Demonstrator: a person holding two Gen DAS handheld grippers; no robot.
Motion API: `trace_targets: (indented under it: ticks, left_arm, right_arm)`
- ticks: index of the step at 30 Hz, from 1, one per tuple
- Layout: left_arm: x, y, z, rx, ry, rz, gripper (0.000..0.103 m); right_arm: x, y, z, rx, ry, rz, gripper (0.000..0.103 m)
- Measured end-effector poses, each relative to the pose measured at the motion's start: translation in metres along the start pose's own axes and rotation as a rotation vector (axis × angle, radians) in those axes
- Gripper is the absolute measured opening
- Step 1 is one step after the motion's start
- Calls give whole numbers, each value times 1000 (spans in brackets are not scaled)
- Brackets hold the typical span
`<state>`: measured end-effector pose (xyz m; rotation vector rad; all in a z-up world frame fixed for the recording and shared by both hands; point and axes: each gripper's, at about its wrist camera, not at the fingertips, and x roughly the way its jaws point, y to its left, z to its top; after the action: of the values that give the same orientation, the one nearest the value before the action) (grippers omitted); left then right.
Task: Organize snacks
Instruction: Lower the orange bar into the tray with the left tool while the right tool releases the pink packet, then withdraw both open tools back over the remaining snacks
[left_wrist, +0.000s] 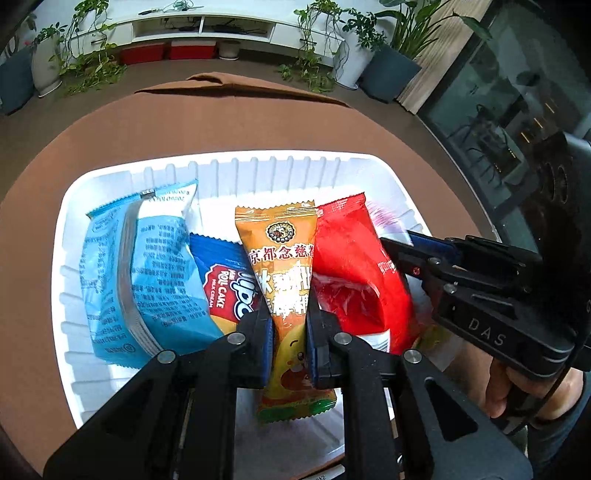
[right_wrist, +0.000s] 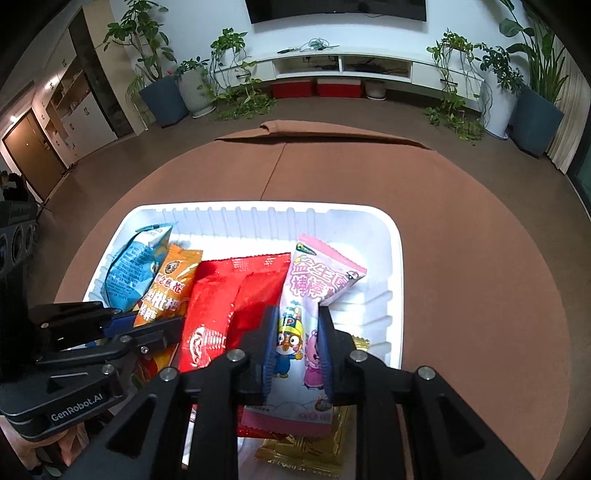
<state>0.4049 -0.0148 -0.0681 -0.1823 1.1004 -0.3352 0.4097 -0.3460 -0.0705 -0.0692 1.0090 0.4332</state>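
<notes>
A white ribbed tray (left_wrist: 258, 170) (right_wrist: 391, 258) holds several snack packets. My left gripper (left_wrist: 289, 332) is shut on an orange candy packet (left_wrist: 280, 251) and holds it over the tray; it also shows in the right wrist view (right_wrist: 166, 288). My right gripper (right_wrist: 297, 332) is shut on a pink cartoon packet (right_wrist: 314, 288) above the tray's right part. In the tray lie a light blue packet (left_wrist: 144, 273) (right_wrist: 129, 266), a dark blue roll cake packet (left_wrist: 225, 280), a red packet (left_wrist: 351, 266) (right_wrist: 229, 295) and a gold packet (right_wrist: 310, 454).
The tray sits on a round table under a brown cloth (left_wrist: 147, 129) (right_wrist: 461, 221). Potted plants (right_wrist: 166, 88) and a white TV bench (right_wrist: 340, 62) stand beyond the table.
</notes>
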Motion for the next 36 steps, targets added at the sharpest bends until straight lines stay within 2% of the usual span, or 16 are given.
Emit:
trace_targets:
  ticks: [5,8,10,14,15,17,22,24,26,28,30,33,36]
  left_arm:
    - [14,-1,-6,-7,1,7,14]
    - [15,-2,-8,-12,3,12,15]
    - [14,-3,-9,-16,-1,16,16]
    - [5,-2,-13,-24,-24,4,33]
    - [3,-5,-15,-21,-29,-2,45]
    - [-9,-5,-13,-13,-39,1,63]
    - [-35,-7,-20,-19,-82,-21,83]
    - [-52,-7,-22,-24,-108,-29,96]
    - [-72,-6,-25,-32,-138,-38,103]
    - [-96,-5,-33,-20,-177,-51,103]
    - [-120,-6,-45,4,-216,-51,103]
    - [-158,-6,-70,61,-297,-16,103]
    - [-189,2,-103,61,-351,5,103]
  right_arm:
    - [1,0,-5,0,-12,3,26]
    - [0,-1,-5,4,-15,4,33]
    - [-3,-2,-6,8,-20,9,34]
    - [-14,-3,-9,16,-47,11,46]
    - [-19,-2,-11,16,-58,9,48]
    - [-26,-2,-13,13,-75,5,50]
    - [-58,-2,-22,29,-131,8,65]
    - [-75,-4,-27,59,-166,30,71]
    - [-97,-7,-36,110,-219,76,81]
    - [-120,-11,-48,163,-294,131,96]
    - [-141,-13,-65,202,-363,182,103]
    - [-158,-10,-88,233,-380,236,103]
    - [-166,-1,-114,255,-366,254,103]
